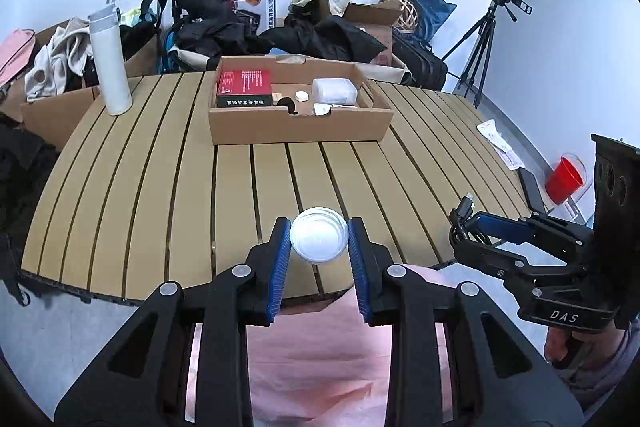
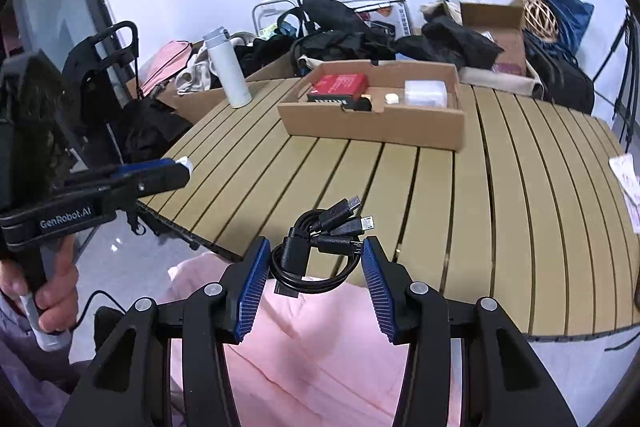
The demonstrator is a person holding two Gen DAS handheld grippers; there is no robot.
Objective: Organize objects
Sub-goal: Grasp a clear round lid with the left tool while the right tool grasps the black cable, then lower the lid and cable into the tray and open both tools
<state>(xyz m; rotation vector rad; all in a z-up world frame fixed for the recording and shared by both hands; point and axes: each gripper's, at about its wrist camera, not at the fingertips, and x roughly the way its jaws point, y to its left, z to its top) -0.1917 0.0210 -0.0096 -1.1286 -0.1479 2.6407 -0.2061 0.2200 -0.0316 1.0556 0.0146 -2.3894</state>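
On slatted table: cardboard box | left tongs clamp jar | right tongs clamp cable

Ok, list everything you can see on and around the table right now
round container: one, white, gripped in the left tongs
cable bundle: one, black, gripped in the right tongs
cardboard tray: one, brown, far middle of the table
red box: one, red and black, tray's left end
flask: one, white, upright at the table's far left
slatted table: one, tan
red cup: one, beyond the table's right edge
tripod: one, black, by the right wall
hand: one, holding the left tongs' handle
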